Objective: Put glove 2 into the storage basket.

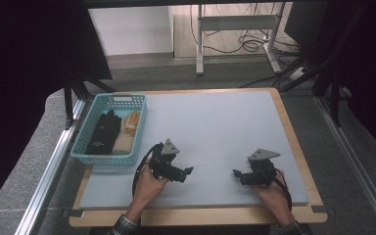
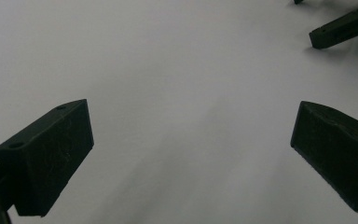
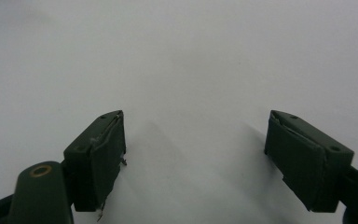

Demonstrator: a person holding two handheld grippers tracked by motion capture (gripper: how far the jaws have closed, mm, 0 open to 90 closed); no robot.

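On the pale surface (image 1: 215, 127), both grippers rest near the person's edge, pointing inward toward each other. Left gripper (image 1: 189, 171): jaws wide, nothing between them. Right gripper (image 1: 235, 173): jaws wide, likewise empty.

Nearest things lie in the teal basket (image 1: 89, 128) at the far-left corner, just beyond the left gripper. Black glove (image 1: 103, 131): probably knitted fabric, so light, limp, not fragile; it will drape when lifted. Best hold judged at the cuff or mid-palm, pinching a fold. Its long axis runs front to back along the basket; which end is the cuff cannot be told. Beside it, touching, lie a beige cloth-like piece (image 1: 123, 141) and a yellow item (image 1: 131, 122).
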